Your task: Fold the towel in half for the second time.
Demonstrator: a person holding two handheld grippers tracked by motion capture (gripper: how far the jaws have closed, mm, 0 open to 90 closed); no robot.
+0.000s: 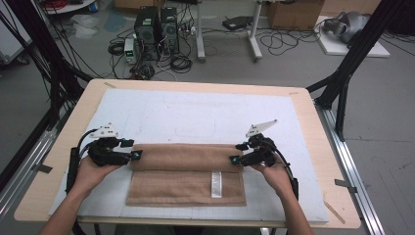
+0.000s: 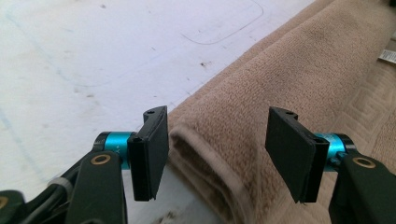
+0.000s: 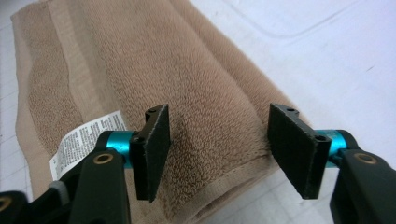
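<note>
Clearly the towel is soft, light and floppy; both grippers' jaws stand wide, empty, astride its folded ends, the best holds.

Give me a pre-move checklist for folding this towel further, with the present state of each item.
1. Left gripper open, pads clear of the towel: ok.
2. Right gripper open, pads clear of the towel: ok.
3. Folded roll lies between both sets of jaws, one gripper at each end: ok.
4. Roll straight across the towel: ok.
5. Label free, not caught in the fold: ok.
6. Layers inside the roll lie flat: cannot tell.
</note>
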